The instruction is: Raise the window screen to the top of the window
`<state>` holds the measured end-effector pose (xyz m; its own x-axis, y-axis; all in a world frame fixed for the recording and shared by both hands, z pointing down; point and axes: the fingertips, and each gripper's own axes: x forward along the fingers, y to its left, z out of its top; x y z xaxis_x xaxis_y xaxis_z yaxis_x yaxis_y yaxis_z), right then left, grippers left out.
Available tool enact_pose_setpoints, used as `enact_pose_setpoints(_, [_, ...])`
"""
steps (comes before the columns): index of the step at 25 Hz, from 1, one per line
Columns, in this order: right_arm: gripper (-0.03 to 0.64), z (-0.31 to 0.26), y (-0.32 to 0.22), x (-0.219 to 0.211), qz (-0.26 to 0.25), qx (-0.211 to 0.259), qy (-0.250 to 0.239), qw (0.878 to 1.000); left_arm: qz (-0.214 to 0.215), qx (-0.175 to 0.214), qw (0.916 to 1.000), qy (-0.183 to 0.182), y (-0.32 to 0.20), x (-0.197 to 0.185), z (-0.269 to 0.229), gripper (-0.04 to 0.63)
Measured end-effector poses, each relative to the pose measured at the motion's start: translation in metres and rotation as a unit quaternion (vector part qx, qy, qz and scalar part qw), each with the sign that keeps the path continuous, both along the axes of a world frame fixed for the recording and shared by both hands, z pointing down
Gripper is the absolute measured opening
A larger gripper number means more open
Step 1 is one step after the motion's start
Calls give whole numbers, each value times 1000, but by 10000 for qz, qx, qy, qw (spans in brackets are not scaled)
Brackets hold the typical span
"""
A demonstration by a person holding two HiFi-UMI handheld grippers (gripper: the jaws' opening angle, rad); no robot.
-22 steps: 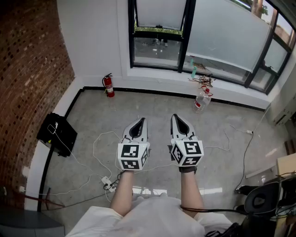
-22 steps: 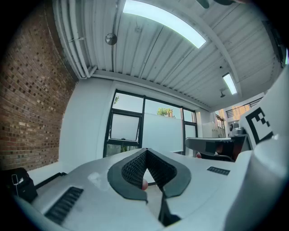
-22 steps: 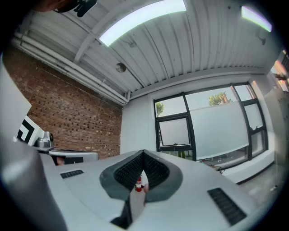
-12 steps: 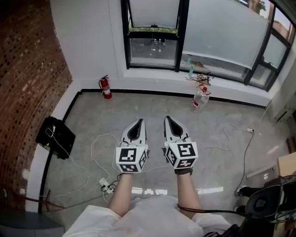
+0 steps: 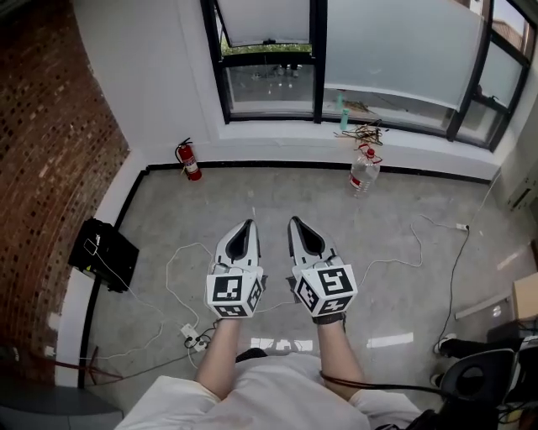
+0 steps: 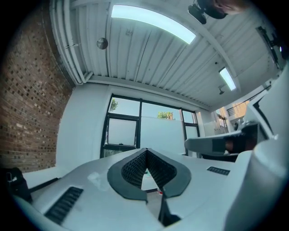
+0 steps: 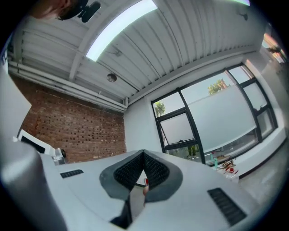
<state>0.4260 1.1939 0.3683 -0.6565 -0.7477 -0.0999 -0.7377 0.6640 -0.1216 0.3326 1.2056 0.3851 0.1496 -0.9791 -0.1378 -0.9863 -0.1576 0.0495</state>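
The window [image 5: 265, 59] with its black frame is at the far wall, beyond the floor. A pale screen [image 5: 261, 18] covers the upper part of its left pane, with the screen's lower edge [image 5: 267, 42] above a strip of clear glass. My left gripper [image 5: 245, 225] and right gripper [image 5: 296, 222] are held side by side over the floor, far short of the window and pointing toward it. Both are shut with nothing between the jaws. The left gripper view shows the window [image 6: 122, 131] past the closed tips [image 6: 146, 150]. The right gripper view shows the window [image 7: 179, 128] beyond its closed tips [image 7: 143, 152].
A red fire extinguisher [image 5: 188, 159] stands by the wall under the window. A water bottle [image 5: 361, 172] stands to its right, with clutter on the sill [image 5: 361, 130]. A black box [image 5: 104, 252], a power strip [image 5: 195, 336] and cables lie on the floor. A brick wall [image 5: 50, 126] is on the left.
The head view has shifted, so the window sits more squarely at the top. My right gripper has drawn closer to the left one. Both remain shut and empty.
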Motion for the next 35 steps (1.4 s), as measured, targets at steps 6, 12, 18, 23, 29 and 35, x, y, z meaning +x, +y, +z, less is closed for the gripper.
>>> enact_pose_setpoints(6, [-2,36,-28,2,-119,-298,78,9995,-394,-469,9980,-165,-20,-11,31,-11])
enact_pose_setpoints(12, [-2,48,-72,-6,135,-95,478,9987,206,-358,9987,289,-69,-7,45,-11])
enact_pose_setpoints(18, [-2,43,-136,-33,158,51,609,9980,365,-409,9985,-92,-145,-20,54,-11])
enact_pose_setpoints(23, [-2,17,-197,-80,154,207,667,9974,355,-46,9994,30,-201,-70,20,-11])
enact_pose_setpoints(29, [-2,14,-258,-153,221,425,804,9956,106,188,9996,153,-257,-130,18,-11])
enact_pose_setpoints(35, [-2,48,-316,-177,423,16,966,9944,146,-210,9996,121,-314,-162,49,-11])
